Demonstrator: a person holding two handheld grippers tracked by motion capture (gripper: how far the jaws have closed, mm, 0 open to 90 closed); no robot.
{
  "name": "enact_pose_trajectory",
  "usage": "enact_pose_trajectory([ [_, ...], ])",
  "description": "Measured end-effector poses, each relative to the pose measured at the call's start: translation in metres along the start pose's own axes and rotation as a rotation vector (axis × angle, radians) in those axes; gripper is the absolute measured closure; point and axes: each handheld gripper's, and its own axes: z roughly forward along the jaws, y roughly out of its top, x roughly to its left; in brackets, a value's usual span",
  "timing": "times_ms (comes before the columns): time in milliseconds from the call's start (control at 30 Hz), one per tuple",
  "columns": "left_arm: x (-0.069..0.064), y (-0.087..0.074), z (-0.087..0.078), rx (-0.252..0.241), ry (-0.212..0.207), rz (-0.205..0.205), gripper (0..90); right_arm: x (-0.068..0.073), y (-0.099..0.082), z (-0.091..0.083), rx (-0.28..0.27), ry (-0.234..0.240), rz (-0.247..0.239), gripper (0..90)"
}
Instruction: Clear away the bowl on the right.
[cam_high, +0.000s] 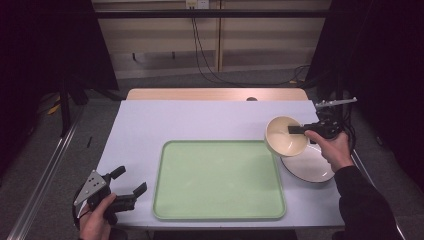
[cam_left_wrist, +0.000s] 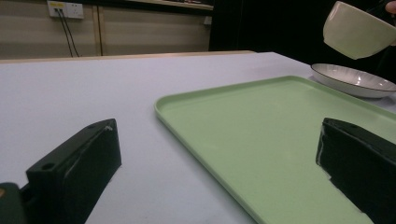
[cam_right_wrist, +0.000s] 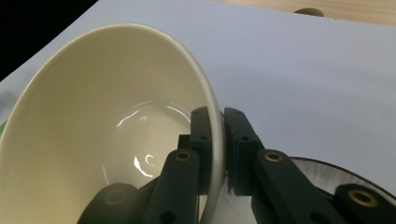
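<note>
A cream bowl (cam_high: 284, 136) hangs in the air above the table's right side, tilted, with my right gripper (cam_high: 300, 129) shut on its rim. In the right gripper view one jaw sits inside the cream bowl (cam_right_wrist: 107, 140) and one outside, pinching the wall at my right gripper (cam_right_wrist: 217, 154). Under it lies a white plate (cam_high: 309, 167) with a dark rim. A pale green tray (cam_high: 218, 180) rests flat in the middle. My left gripper (cam_high: 129, 182) stands open near the front left corner, nothing between its jaws. The left gripper view shows the bowl (cam_left_wrist: 357, 31) raised over the plate (cam_left_wrist: 352, 79).
The white table (cam_high: 150, 125) has bare room at the back and left of the tray. Its wooden far edge (cam_high: 215, 94) carries a small round hole. Cables hang down the wall behind. Dark floor lies on both sides.
</note>
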Motion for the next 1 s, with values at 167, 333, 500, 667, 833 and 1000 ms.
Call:
enact_pose_trajectory([
  [167, 0.000, 0.000, 0.000, -0.001, -0.001, -0.001, 0.0, 0.002, 0.004, 0.008, 0.012, -0.004, 0.002, 83.5],
  [333, 0.000, 0.000, 0.000, 0.000, -0.002, -0.001, 0.0, 0.003, 0.006, 0.014, 0.022, -0.004, 0.001, 83.5],
  [500, 0.001, 0.000, 0.000, 0.000, 0.001, 0.002, 0.0, 0.005, 0.009, 0.024, 0.035, 0.005, 0.006, 83.5],
  [667, 0.000, 0.000, 0.000, 0.000, -0.002, -0.001, 0.1, 0.005, 0.010, 0.031, 0.048, 0.009, -0.002, 83.4],
  [833, 0.000, 0.000, 0.000, 0.000, 0.000, -0.002, 0.1, 0.006, 0.013, 0.037, 0.041, 0.019, 0.008, 83.4],
  [1000, 0.000, 0.000, 0.000, -0.001, 0.000, -0.007, 0.0, 0.008, 0.017, 0.045, 0.053, 0.019, 0.010, 83.4],
])
